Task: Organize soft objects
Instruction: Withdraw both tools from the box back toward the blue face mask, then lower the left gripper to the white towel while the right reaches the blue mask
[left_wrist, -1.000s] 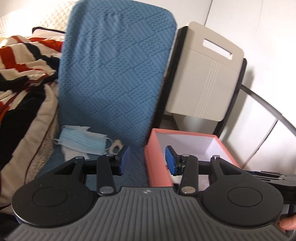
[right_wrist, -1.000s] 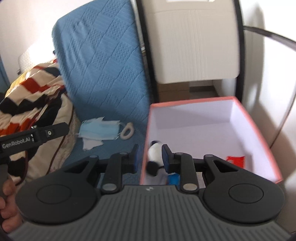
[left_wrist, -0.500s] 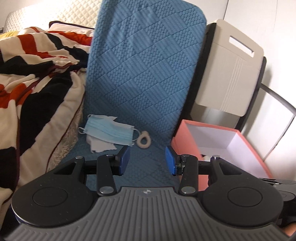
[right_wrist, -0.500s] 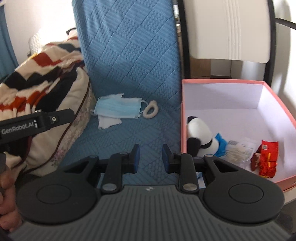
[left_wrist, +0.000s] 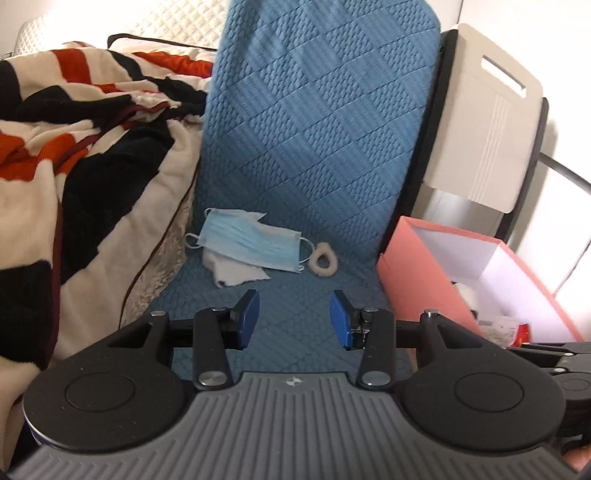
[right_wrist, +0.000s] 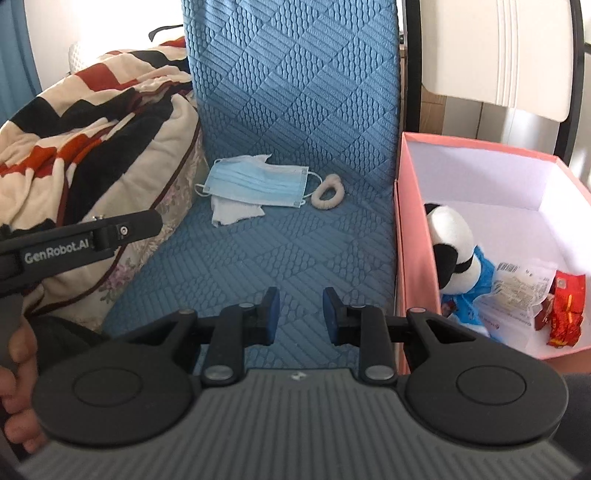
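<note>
On the blue seat (right_wrist: 280, 254): mask (right_wrist: 255, 184) and hair tie (right_wrist: 328, 192) await boxing | your left gripper (left_wrist: 294, 317) gapes wider, empty | right gripper (right_wrist: 298, 314) narrower, empty | pink box (right_wrist: 413, 236) beside, for short drops.

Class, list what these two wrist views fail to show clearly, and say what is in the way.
- White cloth: both views, mostly covered by the face mask.
- Box contents: left view, hidden by its near wall.
- Wrapper print: right view, too small.
- Plush toy's base: right view, behind the box wall.

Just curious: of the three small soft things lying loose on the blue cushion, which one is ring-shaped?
The cream scrunchie, a fluffy loop at the right end of the row. The blue face mask is a flat pleated rectangle, and the white tissue under it is a crumpled sheet.
</note>
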